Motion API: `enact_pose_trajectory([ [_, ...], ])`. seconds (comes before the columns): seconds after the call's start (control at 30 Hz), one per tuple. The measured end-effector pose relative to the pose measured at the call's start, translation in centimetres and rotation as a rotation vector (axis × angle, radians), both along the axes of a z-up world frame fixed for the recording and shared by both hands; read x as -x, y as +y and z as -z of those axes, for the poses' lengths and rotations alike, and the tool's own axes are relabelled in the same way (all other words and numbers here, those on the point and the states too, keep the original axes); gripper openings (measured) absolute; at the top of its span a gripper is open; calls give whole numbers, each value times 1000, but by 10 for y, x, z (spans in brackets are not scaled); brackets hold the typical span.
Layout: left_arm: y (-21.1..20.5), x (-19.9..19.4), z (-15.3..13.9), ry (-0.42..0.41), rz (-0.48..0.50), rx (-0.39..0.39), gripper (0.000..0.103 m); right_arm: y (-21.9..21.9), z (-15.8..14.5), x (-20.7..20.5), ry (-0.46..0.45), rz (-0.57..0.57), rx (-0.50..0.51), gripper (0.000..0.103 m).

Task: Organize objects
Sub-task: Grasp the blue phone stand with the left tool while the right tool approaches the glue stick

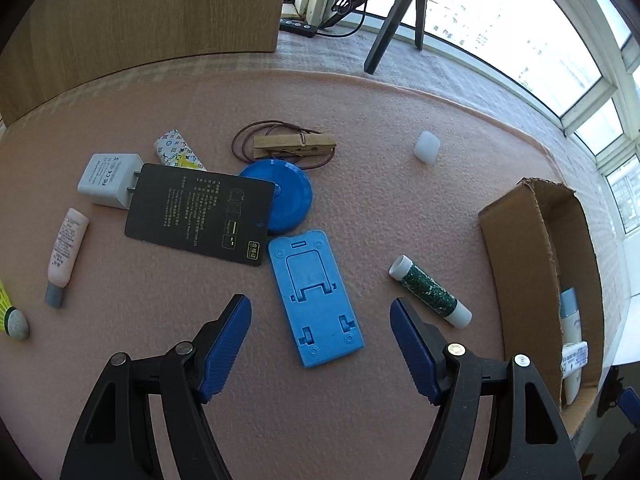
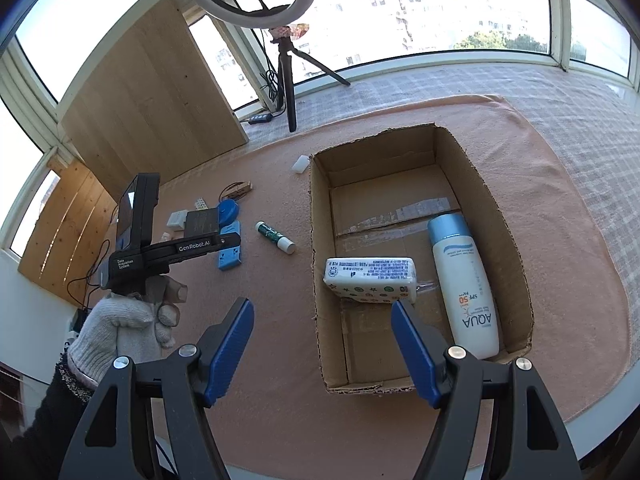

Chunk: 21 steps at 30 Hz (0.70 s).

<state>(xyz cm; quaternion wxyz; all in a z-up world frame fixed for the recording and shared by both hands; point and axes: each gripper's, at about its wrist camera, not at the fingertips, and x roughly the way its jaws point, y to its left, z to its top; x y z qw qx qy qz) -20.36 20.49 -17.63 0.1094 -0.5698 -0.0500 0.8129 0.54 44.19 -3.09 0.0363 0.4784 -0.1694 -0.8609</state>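
Blue-padded jaws fill the foreground of the left wrist view, and the left gripper [image 1: 320, 314] has them spread apart with nothing clamped, poised over the near end of a blue plastic phone stand [image 1: 314, 298] lying flat on the pink mat [image 1: 380, 208]. Just past the stand, a black printed card [image 1: 200, 214] overlaps a blue round case [image 1: 286, 200], and a white charger plug [image 1: 109, 185] sits at the card's far-left corner. Beyond them lies a wooden clothespin [image 1: 294, 145] on top of a loop of brown elastic band [image 1: 244, 142], with a small patterned pack [image 1: 178, 154] to its left. A pink tube [image 1: 66, 254] lies at the left edge, a green glue stick [image 1: 430, 291] rests to the right of the stand, and a small white block [image 1: 427, 147] sits alone farther back. Over to the right wrist view: the right gripper [image 2: 322, 320] is also spread wide and empty, hanging over the near-left corner of the cardboard box [image 2: 320, 208]. Inside the box, a white sunscreen bottle [image 2: 466, 284] with a blue cap lies along the right wall, and a tissue pack [image 2: 370, 278] lies against the left wall. A gloved hand [image 2: 128, 324] grips the other tool's handle at the left, above the blue stand.
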Motion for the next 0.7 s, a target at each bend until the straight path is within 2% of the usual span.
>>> enact_pose_trajectory([
  [0.23, 9, 11, 13, -12, 2, 47, 75, -22, -4, 29, 9, -74, 6, 67],
  [0.4, 10, 13, 13, -3, 16, 74, 72, -45, -3, 70, 0, -144, 11, 58],
  [0.53, 10, 10, 13, 21, 41, 119, 61, -60, 11, 107, -41, -169, -9, 47],
  [0.7, 3, 4, 10, 37, 66, 121, 48, -76, 34, 140, -114, -208, -7, 46],
])
